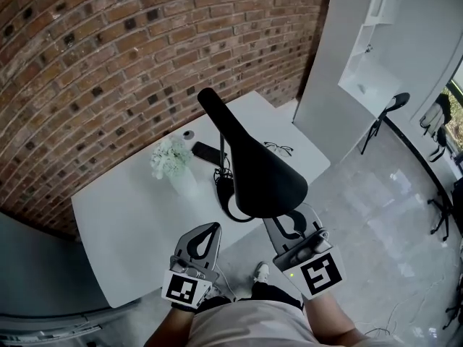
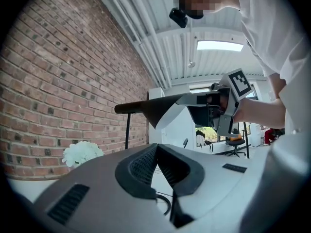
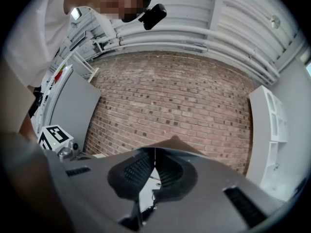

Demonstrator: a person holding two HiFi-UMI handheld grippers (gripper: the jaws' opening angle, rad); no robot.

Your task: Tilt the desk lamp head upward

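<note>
Right tongs [image 3: 154, 155] pinching lamp head [image 1: 260, 168] rim, it seems; left tongs [image 2: 156, 147] pressed together, empty, hovering by desk [image 1: 137, 223] edge.

Lamp base [image 1: 223, 194] partly behind lamp head [image 1: 262, 166]

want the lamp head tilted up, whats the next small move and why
Probably raise the right gripper a little: it seems clamped on the near rim of the lamp head, which sits about level in the left gripper view. The left gripper is shut, holding nothing.
</note>
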